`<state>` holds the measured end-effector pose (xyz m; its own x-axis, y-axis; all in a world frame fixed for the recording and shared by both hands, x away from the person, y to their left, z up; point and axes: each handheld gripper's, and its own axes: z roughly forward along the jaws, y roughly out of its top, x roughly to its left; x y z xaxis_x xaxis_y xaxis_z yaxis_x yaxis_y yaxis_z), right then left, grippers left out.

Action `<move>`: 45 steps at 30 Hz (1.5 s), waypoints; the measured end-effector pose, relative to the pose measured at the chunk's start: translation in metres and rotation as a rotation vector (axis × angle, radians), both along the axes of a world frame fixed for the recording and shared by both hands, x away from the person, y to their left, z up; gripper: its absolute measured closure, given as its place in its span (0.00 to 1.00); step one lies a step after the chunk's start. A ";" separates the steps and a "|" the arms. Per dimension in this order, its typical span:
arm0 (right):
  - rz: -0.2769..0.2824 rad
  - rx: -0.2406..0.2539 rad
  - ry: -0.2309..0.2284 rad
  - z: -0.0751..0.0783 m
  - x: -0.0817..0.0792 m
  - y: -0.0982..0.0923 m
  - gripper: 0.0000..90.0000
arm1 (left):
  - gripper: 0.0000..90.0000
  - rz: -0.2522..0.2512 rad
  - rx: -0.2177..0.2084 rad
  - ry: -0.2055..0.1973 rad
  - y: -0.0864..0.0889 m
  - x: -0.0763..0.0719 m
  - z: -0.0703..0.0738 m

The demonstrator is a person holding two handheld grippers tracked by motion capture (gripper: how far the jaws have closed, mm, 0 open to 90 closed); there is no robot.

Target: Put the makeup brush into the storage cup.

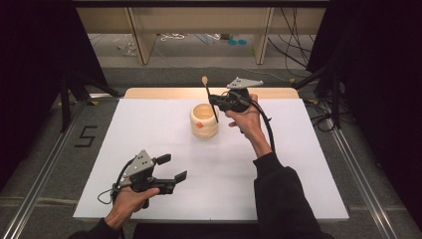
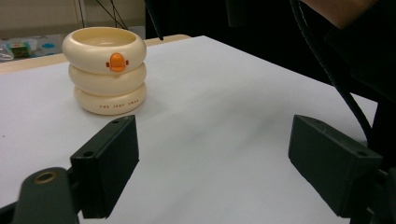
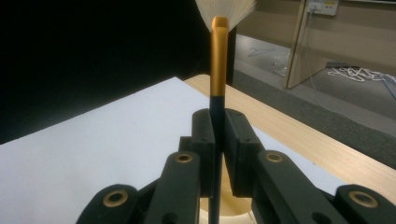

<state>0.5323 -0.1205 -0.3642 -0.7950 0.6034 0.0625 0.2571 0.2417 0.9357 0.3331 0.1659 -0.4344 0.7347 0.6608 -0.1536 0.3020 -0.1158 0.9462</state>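
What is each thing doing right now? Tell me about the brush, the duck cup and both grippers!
Brush: clamped upright in the right gripper, bristles up, handle end in or just above the cup.
Duck cup: standing upright on the white table, nothing gripping it.
Right gripper: shut on the brush.
Left gripper: open, holding nothing, near the table's front.

A black "5" [image 1: 85,136] marks the floor left of the table; the cream holder's [image 2: 108,70] bottom-ring lettering — too small to read.
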 end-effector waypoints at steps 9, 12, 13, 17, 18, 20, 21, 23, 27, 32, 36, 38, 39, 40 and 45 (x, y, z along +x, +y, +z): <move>-0.003 0.021 -0.006 0.007 0.006 0.006 0.93 | 0.18 0.026 0.244 -0.276 0.017 0.017 0.008; -0.017 0.025 -0.005 0.006 0.008 0.006 0.93 | 0.18 -0.008 0.213 -0.251 0.015 0.017 0.007; -0.010 0.036 -0.004 0.005 0.009 0.006 0.93 | 0.18 -0.061 0.214 -0.253 0.015 0.018 0.007; -0.019 0.036 -0.001 0.005 0.011 0.007 0.93 | 0.18 -0.010 -0.008 0.000 0.000 0.000 0.000; -0.019 0.036 -0.001 0.005 0.011 0.007 0.93 | 0.18 -0.010 -0.008 0.000 0.000 0.000 0.000; -0.025 0.034 -0.008 0.008 0.013 0.009 0.93 | 0.18 -0.004 -0.009 0.006 -0.001 0.000 0.000; -0.019 0.040 -0.011 0.010 0.014 0.011 0.93 | 0.18 -0.004 -0.010 0.006 -0.001 0.000 0.000; -0.022 0.038 -0.019 0.012 0.015 0.014 0.93 | 0.18 -0.012 -0.003 -0.006 0.000 0.001 0.000; -0.026 0.046 -0.017 0.009 0.017 0.018 0.93 | 0.18 -0.001 -0.013 0.007 0.000 0.000 0.000; -0.041 0.049 -0.024 0.003 0.022 0.022 0.93 | 0.18 -0.002 -0.013 0.004 0.000 0.000 0.001; -0.050 0.058 -0.035 0.000 0.025 0.023 0.93 | 0.18 -0.003 -0.014 0.006 0.000 -0.001 0.001; -0.049 0.061 -0.024 -0.001 0.026 0.024 0.93 | 0.18 -0.003 -0.014 0.007 0.000 -0.001 0.000; -0.047 0.065 -0.027 -0.002 0.027 0.024 0.93 | 0.18 -0.004 -0.013 0.006 0.000 -0.001 0.001; -0.051 0.062 -0.023 -0.003 0.028 0.024 0.93 | 0.18 -0.009 -0.009 0.000 0.000 0.000 0.001; -0.055 0.064 -0.026 -0.007 0.030 0.025 0.93 | 0.18 -0.012 -0.005 -0.005 0.000 0.000 0.001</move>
